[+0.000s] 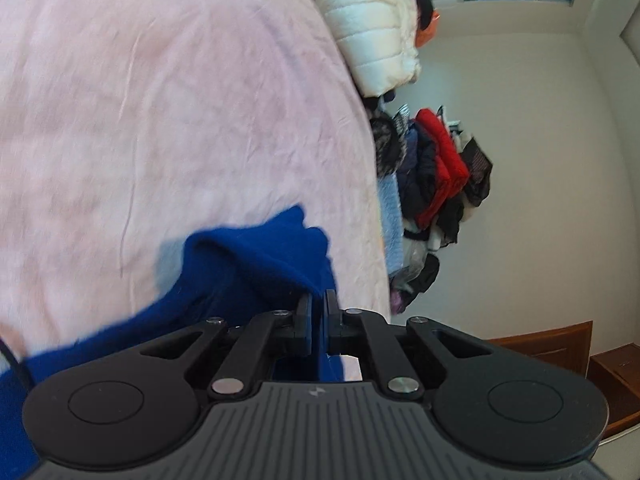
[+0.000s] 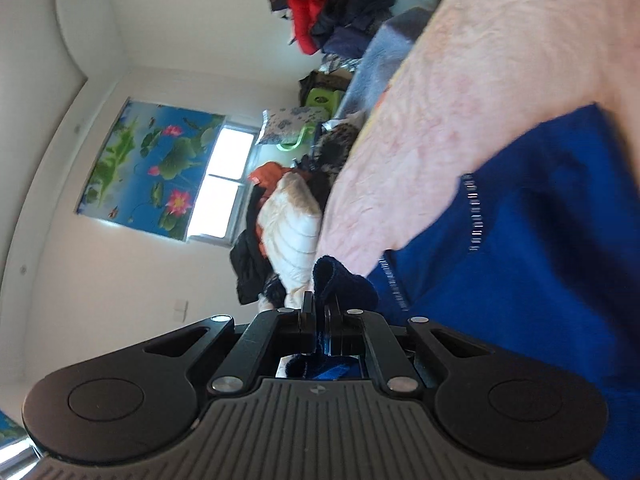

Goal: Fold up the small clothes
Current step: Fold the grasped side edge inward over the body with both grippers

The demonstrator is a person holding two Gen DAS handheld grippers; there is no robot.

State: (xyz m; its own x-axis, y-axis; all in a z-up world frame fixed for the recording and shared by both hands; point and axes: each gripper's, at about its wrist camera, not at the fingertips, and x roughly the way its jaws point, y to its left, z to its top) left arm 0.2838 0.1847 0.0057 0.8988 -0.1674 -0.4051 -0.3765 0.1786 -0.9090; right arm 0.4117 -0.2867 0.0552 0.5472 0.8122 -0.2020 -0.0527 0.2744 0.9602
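Observation:
A royal blue garment (image 1: 256, 268) lies partly lifted over the pink bed sheet (image 1: 160, 120). My left gripper (image 1: 319, 300) is shut on a bunched edge of it, and the cloth drapes down to the left of the jaws. In the right wrist view the same blue garment (image 2: 540, 248) spreads to the right, with a line of white stitching on it. My right gripper (image 2: 319, 304) is shut on a rolled dark blue edge of it, held above the pink sheet (image 2: 480, 60).
A white puffer jacket (image 1: 372, 28) and a heap of red, black and navy clothes (image 1: 436, 176) lie along the bed's far edge. A light blue blanket (image 2: 384, 52) sits by that heap. A window and a lotus-print hanging (image 2: 148, 168) are on the wall.

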